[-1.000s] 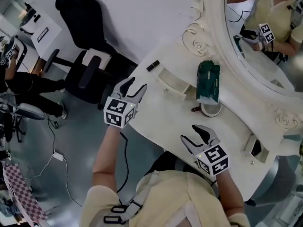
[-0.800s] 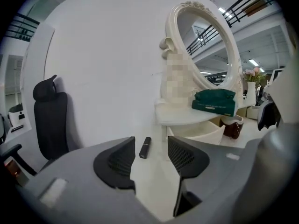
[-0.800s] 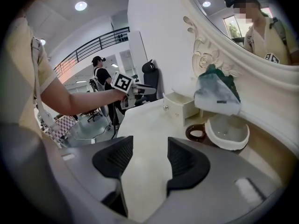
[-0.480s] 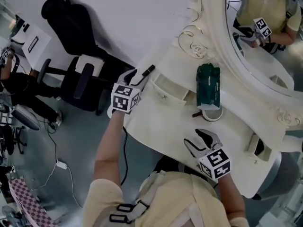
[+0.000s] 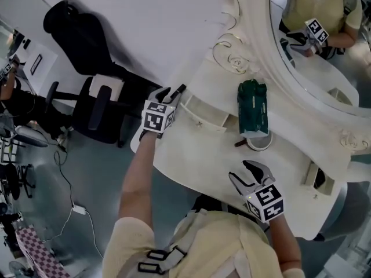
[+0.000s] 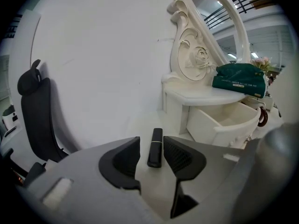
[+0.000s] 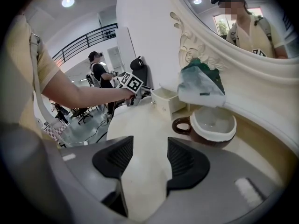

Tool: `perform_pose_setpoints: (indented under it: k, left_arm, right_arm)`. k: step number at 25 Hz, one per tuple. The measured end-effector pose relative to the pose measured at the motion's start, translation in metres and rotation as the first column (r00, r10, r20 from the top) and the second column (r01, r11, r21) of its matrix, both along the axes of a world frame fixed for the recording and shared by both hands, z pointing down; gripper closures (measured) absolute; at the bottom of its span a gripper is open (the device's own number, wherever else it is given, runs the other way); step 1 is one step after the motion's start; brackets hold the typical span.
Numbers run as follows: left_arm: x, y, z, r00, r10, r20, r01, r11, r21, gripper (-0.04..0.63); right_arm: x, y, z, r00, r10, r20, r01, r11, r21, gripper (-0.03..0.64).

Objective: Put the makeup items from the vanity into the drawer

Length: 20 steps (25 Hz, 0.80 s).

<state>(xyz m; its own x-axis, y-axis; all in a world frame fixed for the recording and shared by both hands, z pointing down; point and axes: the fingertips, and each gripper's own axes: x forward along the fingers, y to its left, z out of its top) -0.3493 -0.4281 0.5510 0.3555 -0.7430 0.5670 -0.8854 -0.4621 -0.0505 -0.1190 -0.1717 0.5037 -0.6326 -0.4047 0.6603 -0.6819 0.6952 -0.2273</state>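
Note:
A black lipstick tube (image 6: 155,147) lies on the left end of the white vanity (image 5: 197,149). My left gripper (image 6: 150,143) straddles it and its jaws have just been closing. The tube sits between the pads, close to the right one, with a thin gap showing at the left. In the head view the left gripper (image 5: 168,94) is beside the open drawer (image 5: 203,113), with the lipstick (image 5: 178,90) poking out ahead of it. My right gripper (image 5: 252,172) hovers open and empty over the vanity's front. A green pouch (image 5: 253,106) rests above a brown-and-white cup (image 5: 258,139).
An ornate oval mirror (image 5: 324,57) backs the vanity. A second small drawer (image 5: 316,178) stands open at the right. A black office chair (image 5: 87,45) is left of the vanity, with a cable on the floor. In the left gripper view the drawer (image 6: 224,122) gapes under the pouch (image 6: 238,78).
My left gripper moved up and right to the vanity's left end and came down around the lipstick, its jaws narrowing. The right gripper stayed almost still.

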Motion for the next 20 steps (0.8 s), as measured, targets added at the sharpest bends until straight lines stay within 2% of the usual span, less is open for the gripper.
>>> perform_pose_setpoints:
  k: [9,11,20]
  left_arm:
    - [0.002,0.002,0.009,0.999,0.036,0.024,-0.035,0.999,-0.030,0.434]
    - [0.002,0.003,0.009,0.998,0.051,0.043,-0.049,0.998,-0.031,0.474]
    - [0.003,0.005,0.013,0.995,0.075,0.059,-0.071,0.995,-0.069,0.489]
  right_arm:
    - [-0.005,0.000,0.003,1.000,0.006,-0.006,-0.006,1.000,-0.008,0.385]
    - [-0.007,0.001,0.004,1.000,0.006,-0.005,-0.006,1.000,-0.008,0.385]
    - [-0.016,0.006,-0.001,1.000,0.008,-0.011,-0.008,1.000,0.008,0.385]
